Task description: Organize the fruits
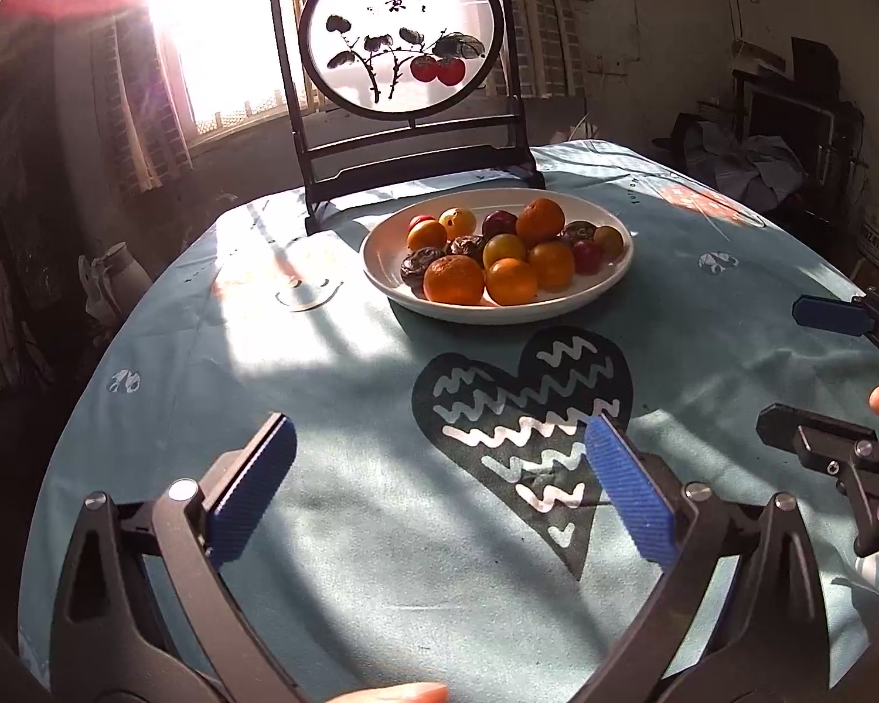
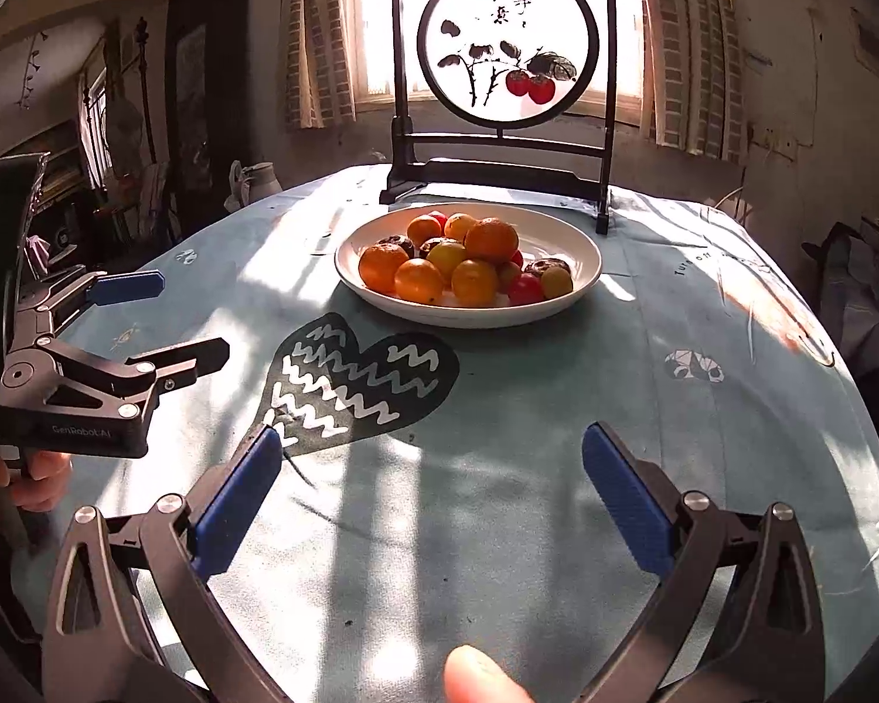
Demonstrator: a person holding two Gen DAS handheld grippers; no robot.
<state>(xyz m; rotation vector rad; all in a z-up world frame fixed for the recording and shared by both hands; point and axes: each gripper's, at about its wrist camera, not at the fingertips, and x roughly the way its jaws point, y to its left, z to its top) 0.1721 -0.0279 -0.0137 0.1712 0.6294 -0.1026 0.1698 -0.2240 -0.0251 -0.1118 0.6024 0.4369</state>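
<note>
A white plate (image 1: 609, 275) (image 2: 562, 246) holds a heap of fruit: oranges (image 1: 454, 279) (image 2: 491, 241), small yellow and red fruits and dark wrinkled ones. It stands at the far middle of the round table. My left gripper (image 1: 439, 451) is open and empty, low over the near table, well short of the plate. My right gripper (image 2: 431, 463) is open and empty too, over the near table. Each gripper shows in the other's view: the right one (image 1: 814, 369) at the right edge, the left one (image 2: 187, 316) at the left edge.
A light blue tablecloth (image 1: 322, 527) (image 2: 674, 439) with a dark heart print (image 1: 521, 410) (image 2: 357, 381) covers the table. A dark wooden stand with a round painted screen (image 1: 401, 41) (image 2: 507, 41) stands just behind the plate. Strong sun comes through the window.
</note>
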